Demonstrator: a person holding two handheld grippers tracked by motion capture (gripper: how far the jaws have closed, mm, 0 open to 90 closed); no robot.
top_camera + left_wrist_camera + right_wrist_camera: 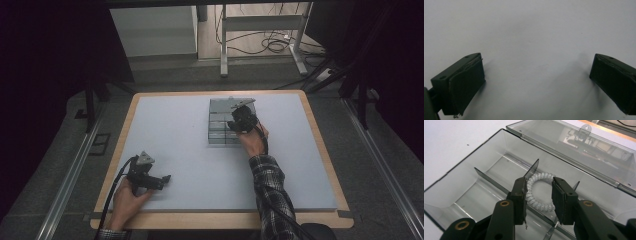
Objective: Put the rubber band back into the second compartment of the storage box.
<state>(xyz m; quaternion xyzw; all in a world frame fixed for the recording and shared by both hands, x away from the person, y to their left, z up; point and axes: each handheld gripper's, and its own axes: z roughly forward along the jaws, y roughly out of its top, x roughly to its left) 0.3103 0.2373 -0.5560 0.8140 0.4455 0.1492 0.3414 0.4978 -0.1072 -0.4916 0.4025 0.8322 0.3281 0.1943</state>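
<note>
A bench (165, 125) with a pale grey top and a light wooden edge is seen from above, set on a grey floor (380, 165). Metal rails (67, 182) are laid along the floor at both sides of the bench. Beyond the far edge, a white panel (152, 30) and the white legs of a frame (224, 45) are shown, with black cables (272, 42) coiled on a lighter, wood-toned floor strip. Dark curtains (45, 65) are hung at left and right. The room is dimly lit; the bench top is the brightest surface.
</note>
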